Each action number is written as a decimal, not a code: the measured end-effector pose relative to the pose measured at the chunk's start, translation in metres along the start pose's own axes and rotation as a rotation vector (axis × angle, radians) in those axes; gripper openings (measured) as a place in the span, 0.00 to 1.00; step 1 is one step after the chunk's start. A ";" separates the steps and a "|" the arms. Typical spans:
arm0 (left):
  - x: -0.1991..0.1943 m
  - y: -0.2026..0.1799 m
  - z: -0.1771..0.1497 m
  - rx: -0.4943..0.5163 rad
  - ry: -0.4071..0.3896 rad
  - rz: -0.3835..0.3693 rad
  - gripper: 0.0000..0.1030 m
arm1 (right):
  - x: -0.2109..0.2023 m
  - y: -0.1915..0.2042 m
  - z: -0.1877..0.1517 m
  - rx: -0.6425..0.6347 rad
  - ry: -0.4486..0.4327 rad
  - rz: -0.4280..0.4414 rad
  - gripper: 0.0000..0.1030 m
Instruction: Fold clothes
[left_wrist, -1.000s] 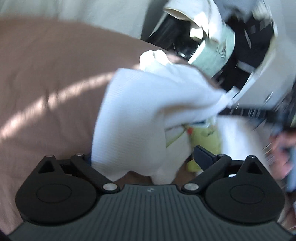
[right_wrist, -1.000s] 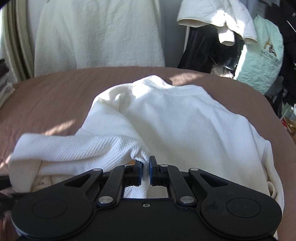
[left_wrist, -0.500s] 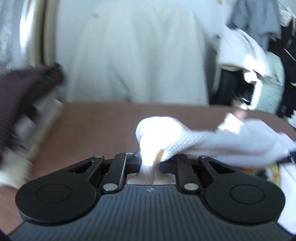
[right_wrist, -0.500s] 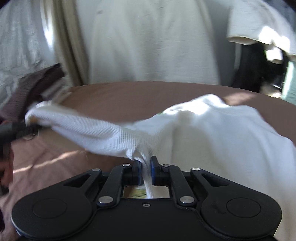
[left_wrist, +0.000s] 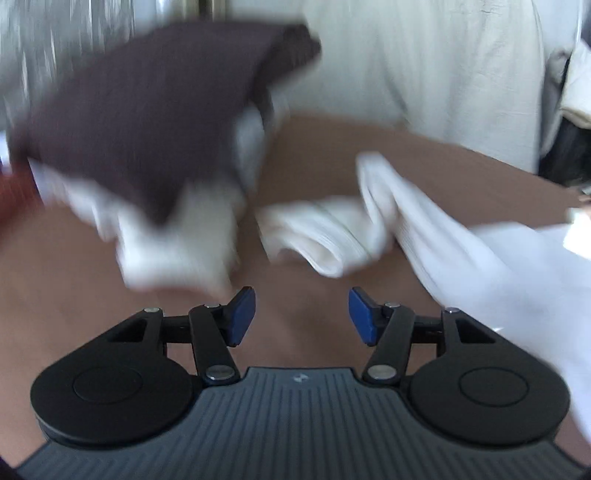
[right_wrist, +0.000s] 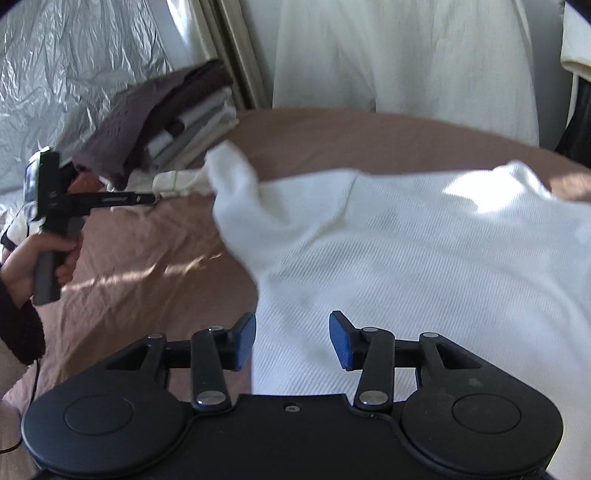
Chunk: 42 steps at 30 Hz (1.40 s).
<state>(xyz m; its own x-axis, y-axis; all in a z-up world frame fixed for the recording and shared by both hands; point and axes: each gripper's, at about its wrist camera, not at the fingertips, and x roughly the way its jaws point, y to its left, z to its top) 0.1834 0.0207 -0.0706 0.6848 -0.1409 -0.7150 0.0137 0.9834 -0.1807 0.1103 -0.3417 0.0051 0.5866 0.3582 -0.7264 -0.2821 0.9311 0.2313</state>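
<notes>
A white waffle-knit top (right_wrist: 406, 240) lies spread on the brown bed sheet (right_wrist: 147, 258), its sleeve (right_wrist: 229, 173) drawn out to the left. In the left wrist view the sleeve (left_wrist: 332, 229) lies crumpled just ahead of my left gripper (left_wrist: 303, 317). That gripper's jaws are opening, with nothing but bare sheet between them. My right gripper (right_wrist: 292, 341) hovers over the top's body; its jaws are opening and the pads stand clear of the fabric. The right wrist view also shows my left gripper (right_wrist: 151, 199) from the side, held by a hand (right_wrist: 33, 254), its tip near the sleeve end.
A stack of folded clothes (right_wrist: 166, 122) topped by a dark brown piece (left_wrist: 147, 110) stands at the bed's left, close to the sleeve. A cream cloth (right_wrist: 406, 55) hangs behind the bed. Crinkled silver sheeting (right_wrist: 74, 55) covers the far left.
Both grippers held the white top and have let go. The sleeve was pulled out leftward toward the folded stack. My left gripper swung left, and the picture is blurred.
</notes>
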 end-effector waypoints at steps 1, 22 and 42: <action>-0.003 0.002 -0.011 -0.027 0.048 -0.057 0.54 | -0.001 0.002 -0.003 0.010 0.000 0.006 0.48; -0.035 -0.084 -0.086 -0.005 0.338 -0.402 0.57 | 0.015 0.118 -0.125 0.035 0.258 -0.215 0.81; -0.045 -0.119 -0.101 0.000 0.398 -0.616 0.57 | -0.064 0.094 -0.155 0.082 0.163 0.315 0.13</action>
<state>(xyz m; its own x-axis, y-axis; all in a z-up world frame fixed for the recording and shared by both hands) 0.0773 -0.1018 -0.0852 0.2362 -0.6989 -0.6751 0.3110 0.7126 -0.6289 -0.0716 -0.2875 -0.0267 0.3501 0.6190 -0.7030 -0.3643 0.7814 0.5067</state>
